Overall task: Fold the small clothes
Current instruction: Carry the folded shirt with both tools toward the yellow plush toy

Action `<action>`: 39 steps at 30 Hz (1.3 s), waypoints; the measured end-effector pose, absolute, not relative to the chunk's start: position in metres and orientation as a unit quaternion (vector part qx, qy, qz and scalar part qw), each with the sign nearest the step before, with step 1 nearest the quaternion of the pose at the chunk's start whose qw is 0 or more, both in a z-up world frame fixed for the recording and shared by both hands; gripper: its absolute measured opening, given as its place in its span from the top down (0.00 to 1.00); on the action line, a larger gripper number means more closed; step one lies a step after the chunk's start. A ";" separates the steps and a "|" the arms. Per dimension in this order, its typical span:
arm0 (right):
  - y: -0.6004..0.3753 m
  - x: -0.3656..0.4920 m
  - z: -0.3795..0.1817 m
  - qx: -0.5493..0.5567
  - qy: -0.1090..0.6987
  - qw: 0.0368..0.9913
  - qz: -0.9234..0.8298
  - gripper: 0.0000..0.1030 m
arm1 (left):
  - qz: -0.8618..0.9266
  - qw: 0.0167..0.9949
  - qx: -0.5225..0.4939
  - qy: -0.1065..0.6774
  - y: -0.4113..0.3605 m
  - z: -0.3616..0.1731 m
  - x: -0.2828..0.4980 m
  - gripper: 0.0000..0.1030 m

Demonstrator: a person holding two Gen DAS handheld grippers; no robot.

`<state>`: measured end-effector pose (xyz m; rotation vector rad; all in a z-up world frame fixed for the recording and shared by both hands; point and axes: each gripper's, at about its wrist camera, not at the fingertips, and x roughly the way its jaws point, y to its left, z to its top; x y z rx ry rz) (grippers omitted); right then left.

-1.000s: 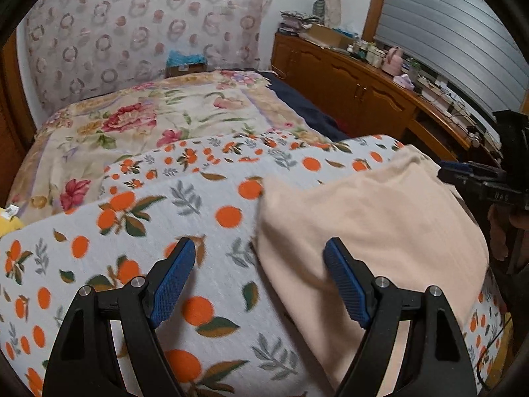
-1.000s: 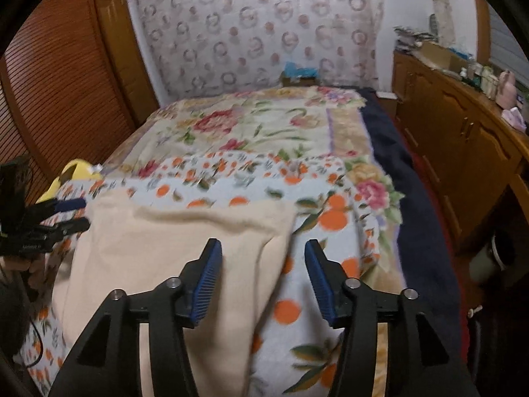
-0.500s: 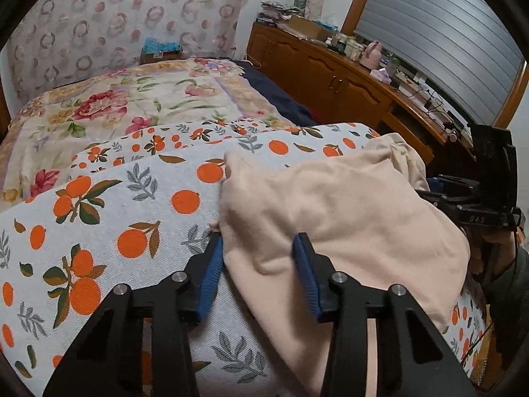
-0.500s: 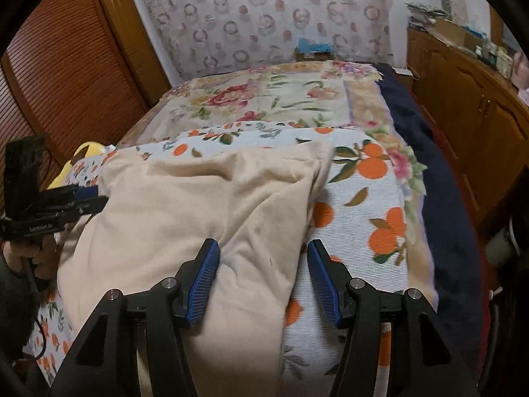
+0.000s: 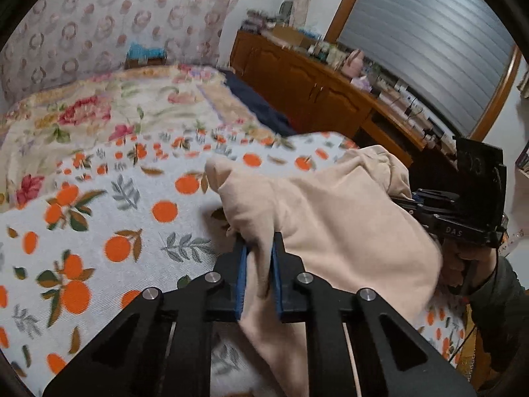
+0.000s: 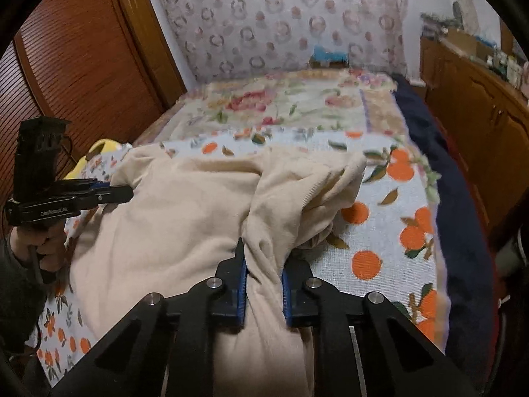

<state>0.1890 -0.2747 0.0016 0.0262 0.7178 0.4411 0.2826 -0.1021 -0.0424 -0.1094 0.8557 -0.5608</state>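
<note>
A beige garment [image 5: 330, 218] lies on the orange-print sheet [image 5: 132, 218] at the near end of the bed. My left gripper [image 5: 259, 251] is shut on the garment's left near edge, with cloth bunched between its blue pads. My right gripper [image 6: 263, 261] is shut on the garment's [image 6: 185, 205] right near edge, with a raised fold ahead of it. Each gripper shows in the other's view: the right one [image 5: 426, 203] at the garment's right side, the left one [image 6: 112, 192] at its left side.
A floral quilt [image 6: 291, 102] covers the far half of the bed. A wooden cabinet [image 5: 317, 86] with clutter on top runs along the right. A slatted wooden door [image 6: 82, 66] stands on the left. A yellow item [image 6: 99, 149] lies at the bed's left edge.
Both grippers have gone from open to shut on the garment's near edges. The cloth has bunched and lifted at both grips.
</note>
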 end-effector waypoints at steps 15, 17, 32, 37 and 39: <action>-0.221 0.150 0.066 -0.033 0.205 0.944 0.257 0.86 | -0.218 0.929 -0.062 0.294 -0.027 0.040 0.206 0.87; -0.204 0.154 0.068 -0.040 0.197 0.941 0.272 0.86 | -0.196 0.936 -0.063 0.286 -0.007 0.042 0.195 0.87; -0.033 0.290 0.060 -0.153 0.211 0.881 0.394 0.86 | -0.035 0.954 -0.119 0.274 0.129 -0.003 0.160 0.87; 0.019 0.329 0.057 -0.190 0.216 0.860 0.421 0.86 | 0.018 0.946 -0.160 0.282 0.164 -0.030 0.148 0.87; 0.037 0.341 0.056 -0.202 0.218 0.851 0.433 0.86 | 0.034 0.944 -0.166 0.282 0.171 -0.036 0.142 0.87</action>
